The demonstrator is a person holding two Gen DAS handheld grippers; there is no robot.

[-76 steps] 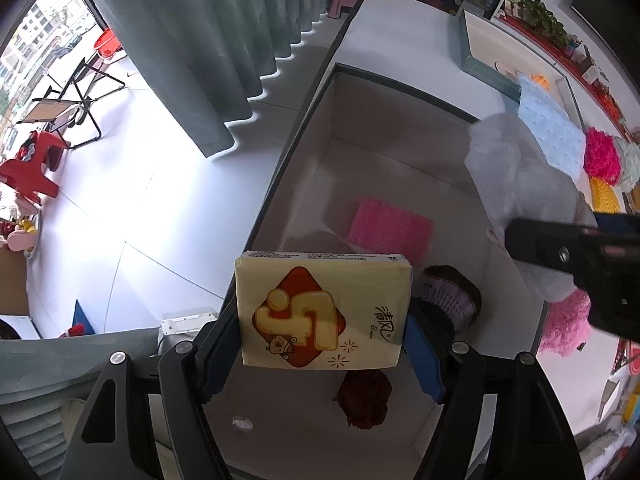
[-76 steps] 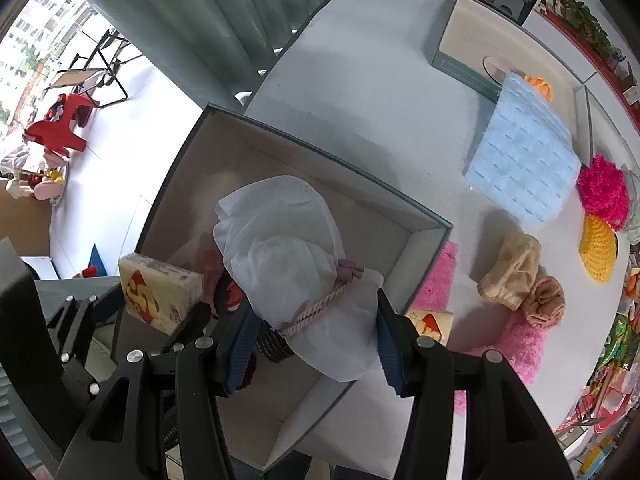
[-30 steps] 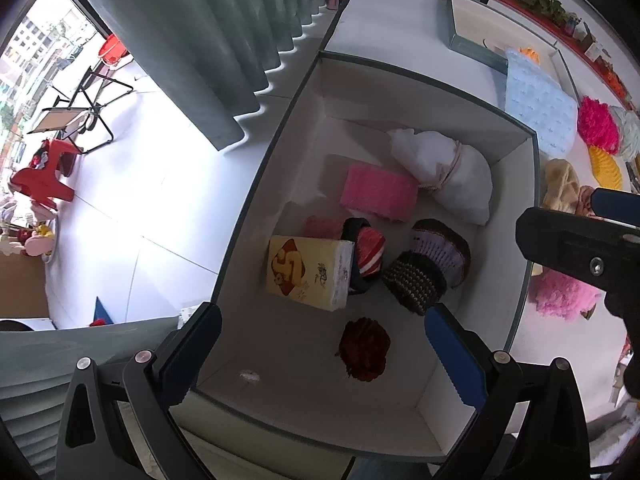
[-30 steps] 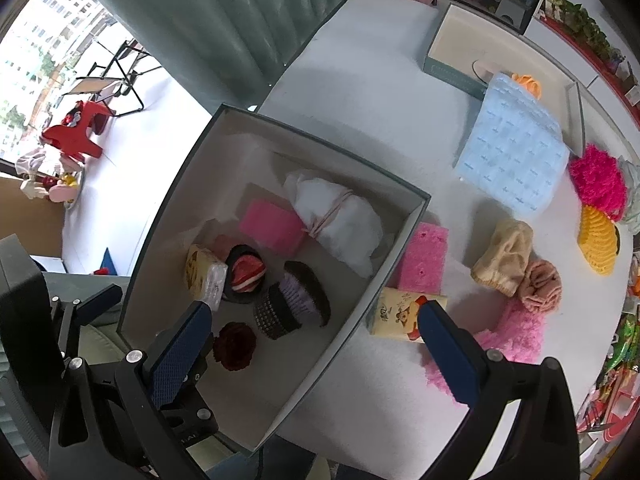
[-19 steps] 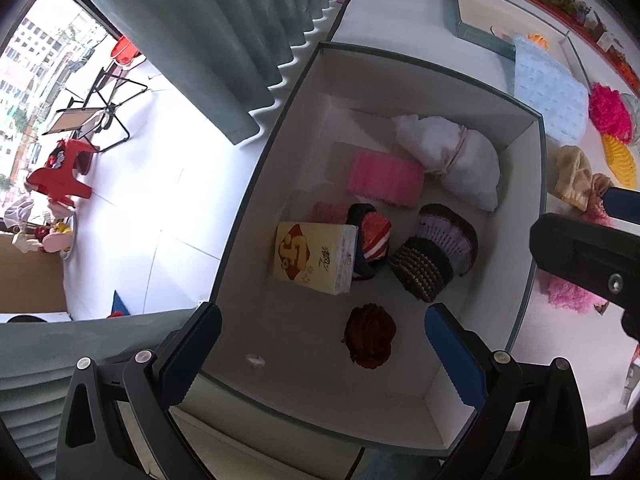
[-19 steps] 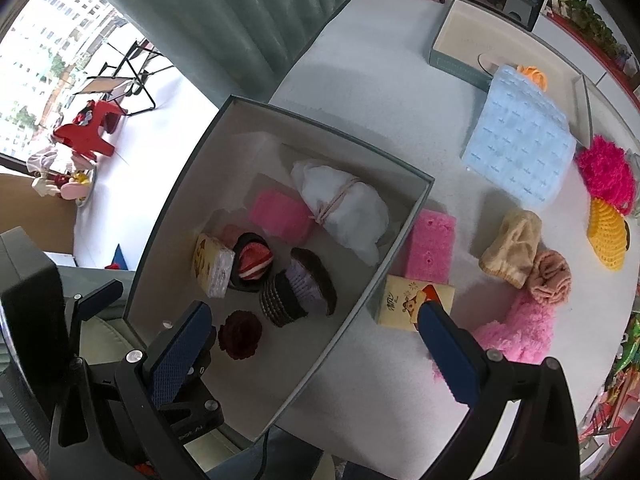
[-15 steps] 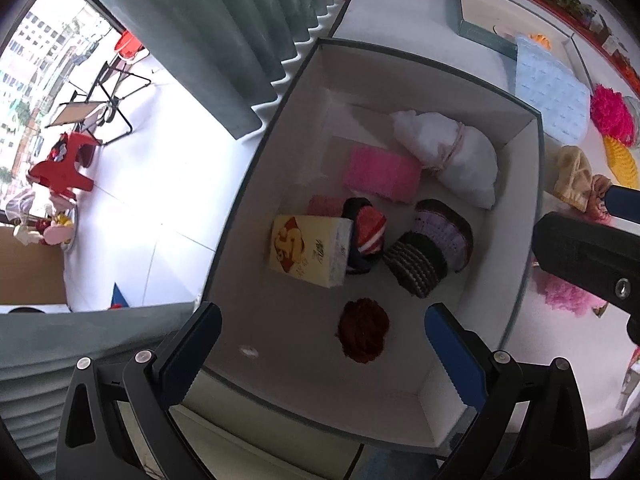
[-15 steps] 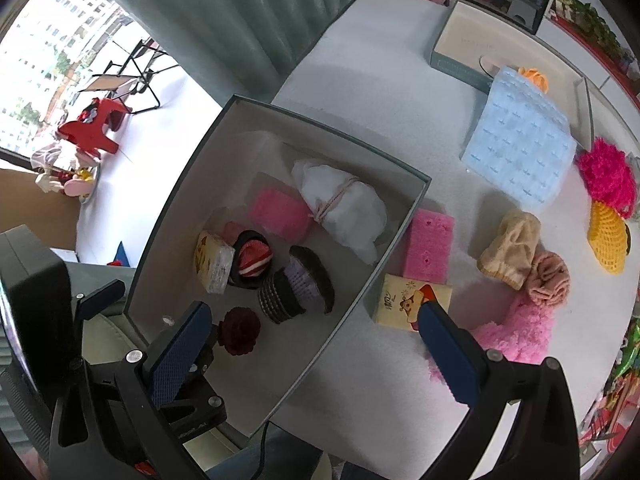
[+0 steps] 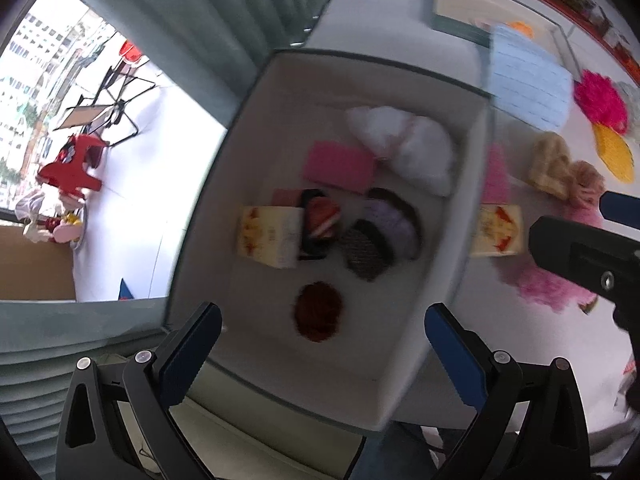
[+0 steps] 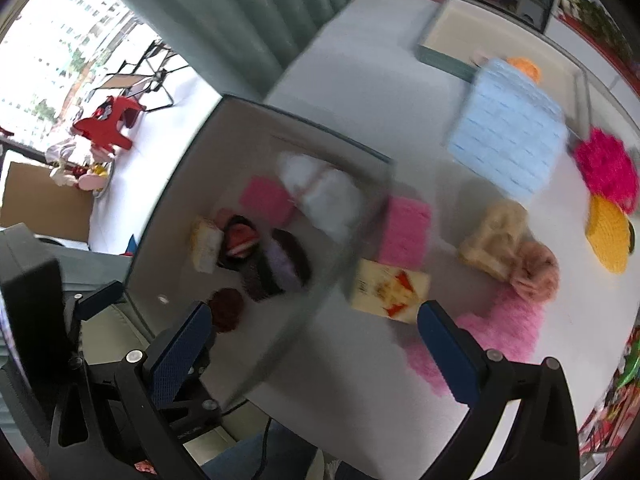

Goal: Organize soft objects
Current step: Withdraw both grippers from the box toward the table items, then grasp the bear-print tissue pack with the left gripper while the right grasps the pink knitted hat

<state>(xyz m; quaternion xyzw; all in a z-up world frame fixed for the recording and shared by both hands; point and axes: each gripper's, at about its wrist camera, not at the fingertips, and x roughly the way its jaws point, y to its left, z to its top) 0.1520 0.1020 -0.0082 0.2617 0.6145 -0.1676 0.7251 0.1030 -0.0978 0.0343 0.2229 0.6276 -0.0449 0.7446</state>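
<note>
1. Pictured from above: white table [image 10: 352, 92] with a grey-rimmed storage box [image 9: 404, 364] at its near corner, both wrist views smeared by motion.
2. Inside the box: white tied bundle [image 9: 404, 152], pink sponge [image 9: 340, 166], yellow tissue pack [image 9: 270, 236], red-striped roll [image 9: 320, 220], two dark knitted pieces [image 9: 380, 232] and a maroon pom [image 9: 318, 312].
3. Outside, awaiting sorting: blue quilted pad [image 10: 508, 144], second pink sponge [image 10: 404, 230] just beside the box wall, second tissue pack [image 10: 390, 290], beige and peach cloths [image 10: 508, 244], pink fluffy cloth [image 10: 500, 332], magenta and yellow pieces farther right.
4. Left gripper [image 9: 320, 344] spread wide and empty above the box's near end; right gripper [image 10: 316, 344] likewise spread and empty, over the box's edge and the table.
5. Step in hand, by appearance: between items, turning toward the loose pile. Next move likely calls for lowering the right gripper onto the nearby tissue pack or sponge and closing gently.
6. Changed from 2.5 seconds ago: tissue pack and white bundle, then clamped, now resting in the box; both grippers swung rightward since half a second ago.
</note>
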